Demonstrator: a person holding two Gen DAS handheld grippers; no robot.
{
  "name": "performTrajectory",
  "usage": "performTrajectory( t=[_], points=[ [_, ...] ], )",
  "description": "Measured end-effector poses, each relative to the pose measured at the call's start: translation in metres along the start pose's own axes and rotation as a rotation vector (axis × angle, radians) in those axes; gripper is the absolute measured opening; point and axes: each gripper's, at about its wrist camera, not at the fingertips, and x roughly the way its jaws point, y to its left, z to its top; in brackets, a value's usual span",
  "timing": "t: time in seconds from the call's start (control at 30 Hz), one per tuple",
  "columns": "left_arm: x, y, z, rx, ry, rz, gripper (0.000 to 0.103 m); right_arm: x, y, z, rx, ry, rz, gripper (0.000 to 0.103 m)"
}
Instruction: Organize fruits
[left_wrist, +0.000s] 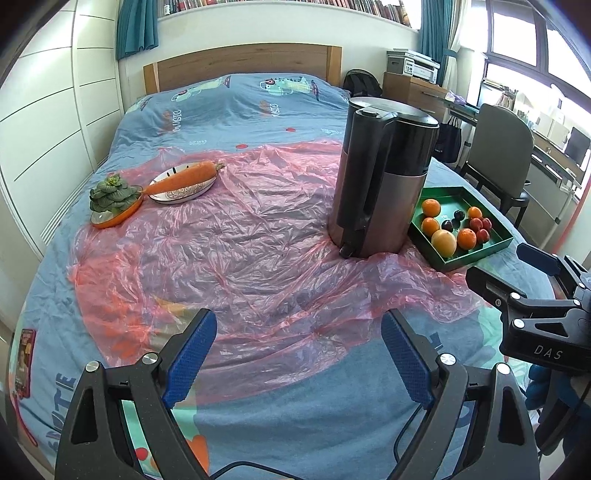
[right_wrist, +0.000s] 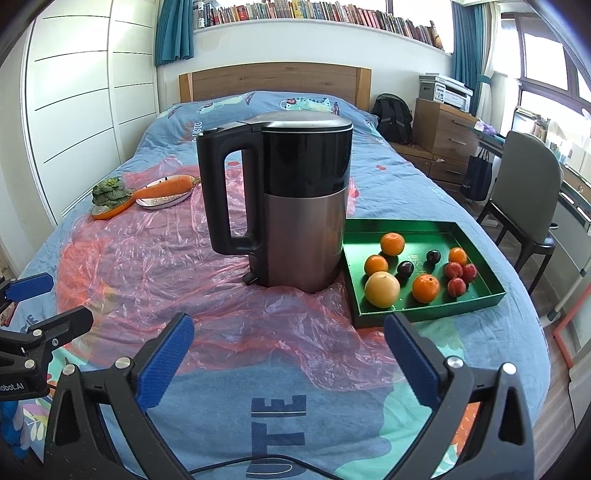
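Left wrist view shows me my left gripper (left_wrist: 299, 354) gaping wide over the pink plastic sheet (left_wrist: 240, 240), holding nothing. My right gripper (right_wrist: 290, 360) is equally spread and empty. Fruits (right_wrist: 417, 271) sit in the green tray (right_wrist: 424, 312), touching the kettle (right_wrist: 295, 206).

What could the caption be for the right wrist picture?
Open right gripper faces a kettle beside a green tray of fruit.

Kettle (right_wrist: 295, 206), carrot (left_wrist: 184, 179), 2 plates (left_wrist: 183, 194)
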Motion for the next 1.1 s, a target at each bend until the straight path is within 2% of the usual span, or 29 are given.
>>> performTrajectory(
  t=[0.87,0.93,1.0,1.1],
  points=[
    [0.008,0.001,0.002,-0.001,0.026,-0.011,0.088,0.011,-0.004,-0.002,-0.013,0.028,0.005,0.103],
    [0.008,0.002,0.002,-0.002,0.025,-0.017,0.089,0.011,-0.004,-0.002,-0.015,0.031,0.005,0.103],
    [0.008,0.001,0.002,-0.001,0.024,-0.017,0.096,0.011,-0.005,-0.002,-0.018,0.031,0.004,0.103],
    [0.009,-0.002,0.002,0.006,0.025,-0.018,0.097,0.010,-0.005,-0.002,-0.018,0.031,0.003,0.103]
  ],
)
